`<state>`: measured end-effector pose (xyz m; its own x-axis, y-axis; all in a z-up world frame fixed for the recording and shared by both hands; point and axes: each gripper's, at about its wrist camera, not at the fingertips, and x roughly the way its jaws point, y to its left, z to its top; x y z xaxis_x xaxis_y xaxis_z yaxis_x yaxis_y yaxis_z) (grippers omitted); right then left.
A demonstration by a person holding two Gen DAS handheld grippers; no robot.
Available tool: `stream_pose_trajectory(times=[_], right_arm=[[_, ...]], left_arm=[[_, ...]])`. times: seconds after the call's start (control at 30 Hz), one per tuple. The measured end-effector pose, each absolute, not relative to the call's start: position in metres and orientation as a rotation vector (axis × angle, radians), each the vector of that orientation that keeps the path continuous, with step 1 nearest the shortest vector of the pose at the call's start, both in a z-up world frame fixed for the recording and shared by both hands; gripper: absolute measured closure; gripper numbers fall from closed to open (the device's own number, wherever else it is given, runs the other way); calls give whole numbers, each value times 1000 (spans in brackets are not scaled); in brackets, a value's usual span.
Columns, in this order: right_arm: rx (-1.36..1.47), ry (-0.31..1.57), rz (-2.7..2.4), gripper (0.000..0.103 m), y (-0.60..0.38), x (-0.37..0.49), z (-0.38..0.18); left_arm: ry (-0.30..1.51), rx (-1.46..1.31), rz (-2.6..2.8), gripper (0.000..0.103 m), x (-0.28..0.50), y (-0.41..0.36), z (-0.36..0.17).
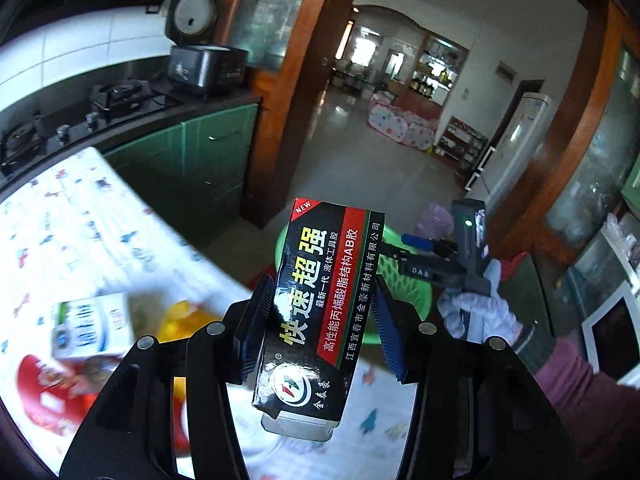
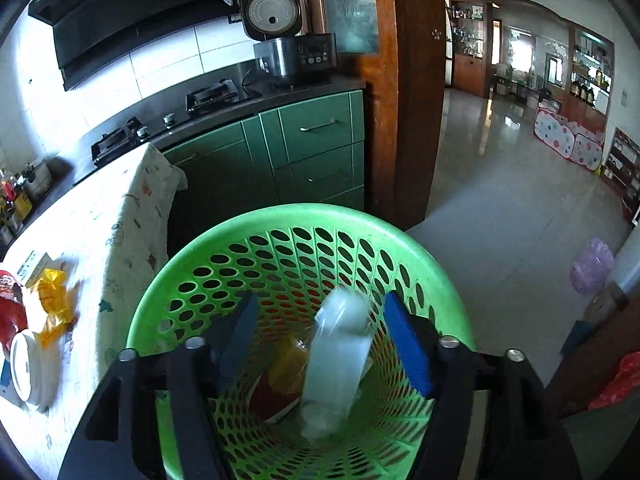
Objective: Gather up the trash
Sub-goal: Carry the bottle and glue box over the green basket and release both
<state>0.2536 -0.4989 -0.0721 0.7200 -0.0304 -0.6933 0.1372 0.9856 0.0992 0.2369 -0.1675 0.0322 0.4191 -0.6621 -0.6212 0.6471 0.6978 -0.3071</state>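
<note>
The left tool (image 1: 320, 320) is gripping a black glue box (image 1: 320, 312), marked "NEW" and "AB", upright over the table (image 1: 80, 220). The green basket (image 2: 280, 220) is sitting to its right. The right tool (image 2: 316, 332) is hanging over the basket, parted, with a blurred clear plastic piece (image 2: 336, 360) loose between its pads.

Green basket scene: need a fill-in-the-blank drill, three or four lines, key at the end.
1. The left hand-held gripper is shut on a black ____ with yellow lettering.
2. The right hand-held gripper hangs over a perforated basket coloured ____.
3. The pale translucent plastic piece lies between the right hand-held gripper's open jaws, above the ____.
4. The rice cooker on the counter has its lid ____.

Missing words: box; green; basket; open
</note>
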Motion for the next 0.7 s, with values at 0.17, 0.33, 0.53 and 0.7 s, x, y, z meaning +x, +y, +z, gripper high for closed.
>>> stream_pose_trajectory(times=[0.17,0.33,0.53,0.7], right_arm=[[173,733,-82,34,-502,224,-60],[190,706,-78,28,-501,189,-53],[207,678,-68,24,-502,156,-49],[225,658,-70,23,-498,142,-50]], left_arm=[[830,-9,-843,54,250,-215,21],[878,15,-837,54,263,-261,1],[918,2,-831,53,276,-298,-21],[950,16,-817,51,281,-319,-39]])
